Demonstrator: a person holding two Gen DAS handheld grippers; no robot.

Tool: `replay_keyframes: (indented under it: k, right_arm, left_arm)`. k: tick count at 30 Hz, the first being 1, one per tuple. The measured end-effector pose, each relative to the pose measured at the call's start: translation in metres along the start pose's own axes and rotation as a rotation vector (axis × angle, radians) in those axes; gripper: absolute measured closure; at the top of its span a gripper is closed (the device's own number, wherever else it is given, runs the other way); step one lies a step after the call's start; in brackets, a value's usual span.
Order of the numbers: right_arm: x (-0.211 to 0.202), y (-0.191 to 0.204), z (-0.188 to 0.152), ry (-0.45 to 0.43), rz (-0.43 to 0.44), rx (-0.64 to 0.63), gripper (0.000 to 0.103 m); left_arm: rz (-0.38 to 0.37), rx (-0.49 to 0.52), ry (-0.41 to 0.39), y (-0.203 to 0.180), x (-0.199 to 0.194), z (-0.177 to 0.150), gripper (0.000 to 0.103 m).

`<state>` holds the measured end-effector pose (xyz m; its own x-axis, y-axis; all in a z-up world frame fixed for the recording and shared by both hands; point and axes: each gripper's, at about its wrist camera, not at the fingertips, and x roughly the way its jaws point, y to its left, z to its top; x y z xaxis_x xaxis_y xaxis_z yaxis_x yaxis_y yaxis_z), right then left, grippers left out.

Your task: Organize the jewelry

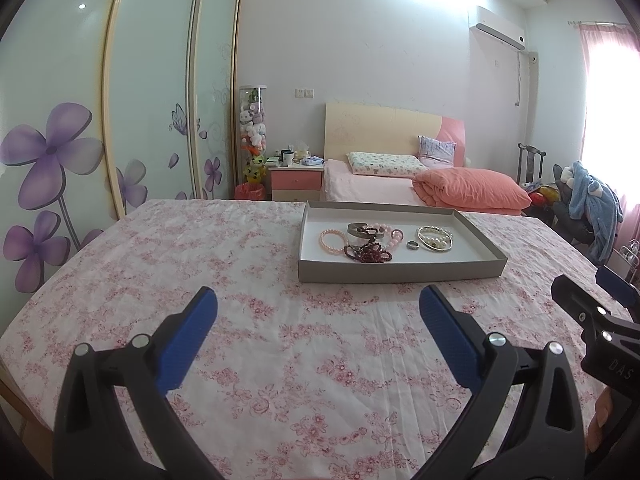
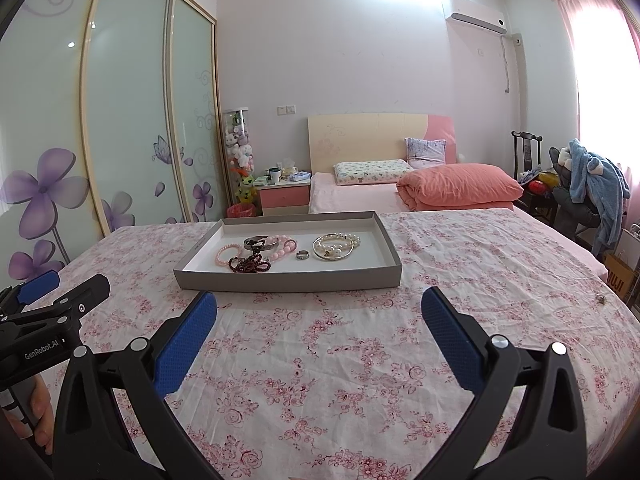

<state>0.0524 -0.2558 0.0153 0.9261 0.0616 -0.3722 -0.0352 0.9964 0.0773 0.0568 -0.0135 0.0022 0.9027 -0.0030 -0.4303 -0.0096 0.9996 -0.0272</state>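
Observation:
A shallow grey tray (image 1: pixel 392 272) (image 2: pixel 288 282) lies on the floral cloth, well ahead of both grippers. In it lie a pink bead bracelet (image 1: pixel 332 242) (image 2: pixel 227 255), dark red beads (image 1: pixel 368 254) (image 2: pixel 250 264), a metal bangle (image 1: pixel 360 227) (image 2: pixel 262 242), a small ring (image 1: pixel 412 245) (image 2: pixel 303 255) and a pearl bracelet with a silver bangle (image 1: pixel 435 239) (image 2: pixel 336 245). My left gripper (image 1: pixel 318 304) is open and holds nothing. My right gripper (image 2: pixel 319 306) is open too, also with nothing between its fingers.
The table wears a pink floral cloth (image 1: pixel 280 340) (image 2: pixel 480 272). A small dark object (image 2: pixel 601 299) lies near its right edge. Behind stand a bed with an orange quilt (image 2: pixel 460 186), a nightstand (image 2: pixel 282 196), a sliding wardrobe (image 1: pixel 120 120) and a chair with clothes (image 2: pixel 596 184).

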Motion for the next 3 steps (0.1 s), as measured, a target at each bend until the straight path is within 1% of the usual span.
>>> replay_keyframes:
  k: [3]
  right_arm:
    - [0.0001, 0.0, 0.0002, 0.0, 0.0, 0.001, 0.002]
  left_arm:
    - [-0.002, 0.001, 0.004, -0.0006, -0.0001, 0.0005, 0.004]
